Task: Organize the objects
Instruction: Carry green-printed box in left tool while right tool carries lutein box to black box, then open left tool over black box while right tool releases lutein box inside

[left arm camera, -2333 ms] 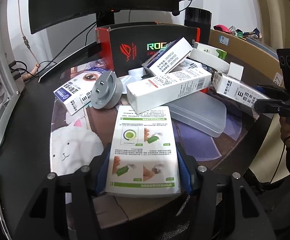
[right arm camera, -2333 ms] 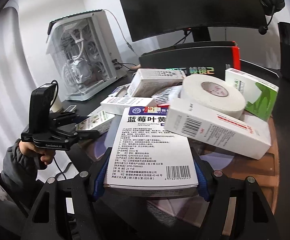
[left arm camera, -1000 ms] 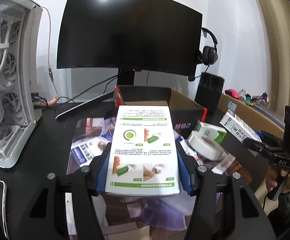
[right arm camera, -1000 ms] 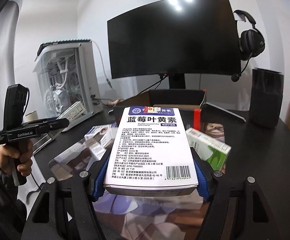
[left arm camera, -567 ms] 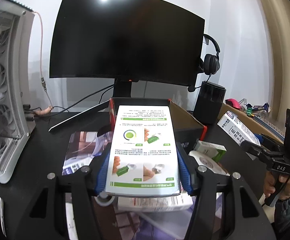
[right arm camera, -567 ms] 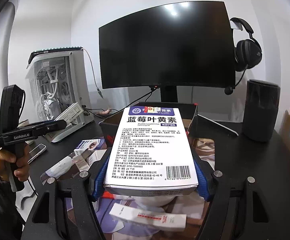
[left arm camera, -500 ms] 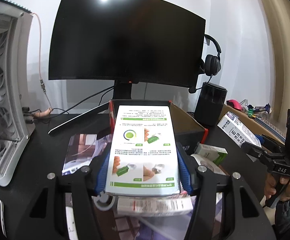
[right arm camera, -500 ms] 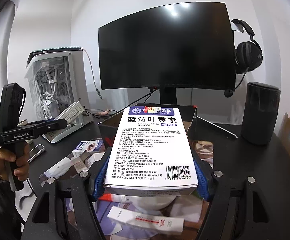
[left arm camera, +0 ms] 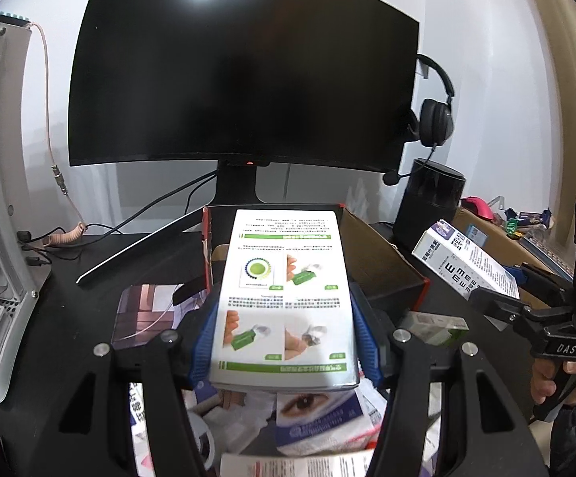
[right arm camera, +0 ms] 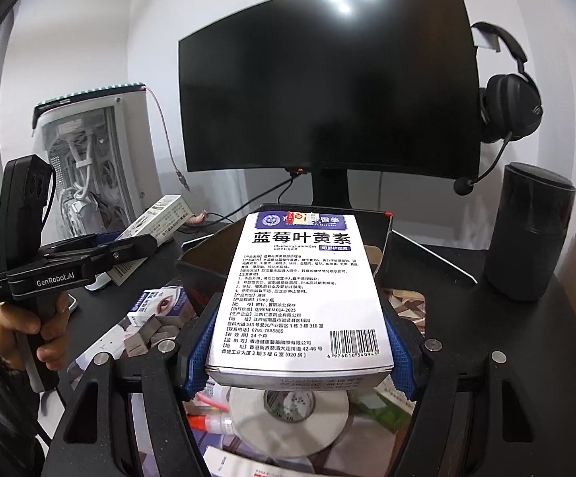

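In the left wrist view, my left gripper [left arm camera: 284,342] is shut on a white box with green pictures [left arm camera: 284,278], its blue pads pressed on both long sides. My right gripper [right arm camera: 300,346] is shut on a white eye-care liquid box [right arm camera: 304,290] with a blue header and a barcode. Both boxes hang above the desk, pointing at an open black-and-red carton [left arm camera: 383,266] at the monitor's foot. Each gripper shows in the other's view: right gripper [left arm camera: 506,286] at right, left gripper [right arm camera: 129,246] at left.
Under the grippers lie a white tape roll [right arm camera: 288,413], an eye-picture box [left arm camera: 316,417] and other small boxes. A curved monitor [left arm camera: 244,91], a headset [left arm camera: 435,119], a black cylinder [right arm camera: 526,234], a white computer case [right arm camera: 93,159] and cables [left arm camera: 61,234] ring the desk.
Both grippers have moved forward and a little up toward the open carton; the pile on the mat has slid down under them. Both boxes stay gripped.
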`<action>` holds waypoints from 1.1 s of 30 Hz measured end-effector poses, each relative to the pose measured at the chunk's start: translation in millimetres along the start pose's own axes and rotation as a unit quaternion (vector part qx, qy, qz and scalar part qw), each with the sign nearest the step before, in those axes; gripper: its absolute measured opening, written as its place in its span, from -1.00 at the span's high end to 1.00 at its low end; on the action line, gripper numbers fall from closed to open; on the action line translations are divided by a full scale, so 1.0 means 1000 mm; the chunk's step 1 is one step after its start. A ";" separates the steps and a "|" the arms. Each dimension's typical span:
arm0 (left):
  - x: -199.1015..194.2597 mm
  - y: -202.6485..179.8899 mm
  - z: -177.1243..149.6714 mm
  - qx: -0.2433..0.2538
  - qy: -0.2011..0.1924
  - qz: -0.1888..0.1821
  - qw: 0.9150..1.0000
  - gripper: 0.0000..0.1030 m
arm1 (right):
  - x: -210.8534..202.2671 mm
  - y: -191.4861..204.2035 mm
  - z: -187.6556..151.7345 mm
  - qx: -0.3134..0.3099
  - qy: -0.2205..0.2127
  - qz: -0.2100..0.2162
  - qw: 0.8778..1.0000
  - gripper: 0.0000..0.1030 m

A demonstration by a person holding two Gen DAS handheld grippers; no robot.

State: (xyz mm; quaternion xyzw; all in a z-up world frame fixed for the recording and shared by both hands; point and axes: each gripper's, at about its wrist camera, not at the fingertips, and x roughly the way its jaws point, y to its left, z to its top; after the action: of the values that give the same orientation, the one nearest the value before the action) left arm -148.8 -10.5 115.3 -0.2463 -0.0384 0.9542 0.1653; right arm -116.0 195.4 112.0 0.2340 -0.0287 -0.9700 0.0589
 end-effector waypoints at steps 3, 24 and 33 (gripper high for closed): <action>0.012 0.001 0.006 0.003 0.007 0.004 1.000 -0.12 | 0.012 -0.002 0.008 -0.002 0.011 0.001 1.000 -0.39; 0.090 0.011 0.026 0.001 0.062 0.013 0.998 -0.12 | 0.097 -0.022 0.042 -0.009 0.081 -0.008 0.997 -0.39; 0.110 0.014 0.032 0.009 0.086 0.029 0.996 -0.12 | 0.135 -0.023 0.050 0.002 0.112 -0.016 0.994 -0.39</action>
State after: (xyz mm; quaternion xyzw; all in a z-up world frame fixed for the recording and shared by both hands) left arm -259.4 13.2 90.3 -0.3270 -0.0084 0.9341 0.1426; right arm -260.7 202.2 93.1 0.3414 -0.0203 -0.9386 0.0454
